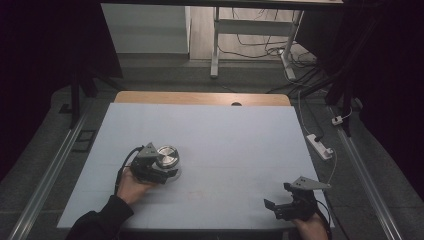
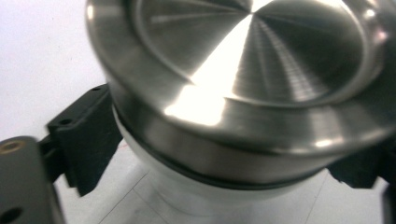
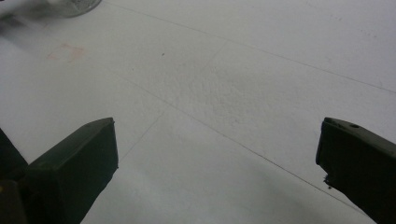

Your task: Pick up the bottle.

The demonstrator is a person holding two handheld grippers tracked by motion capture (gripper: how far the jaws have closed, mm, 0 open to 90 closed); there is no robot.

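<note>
Surface: white sheet (image 1: 225, 150) over wooden table (image 1: 200, 97) | Room: dark, cables on floor at upper right | My left gripper (image 1: 170, 172) clamped on steel-lidded jar (image 1: 166, 156), lower left | My right gripper (image 1: 277, 197) jaws apart, lower right.

A white sheet (image 1: 225, 145) covered the table (image 1: 200, 97), and only a wooden strip stayed bare at the far edge. A power strip (image 1: 320, 146) lay on the floor just beside the table. Behind it stood a white desk frame (image 1: 216, 45), with cables (image 1: 260, 50) on the floor under it.
</note>
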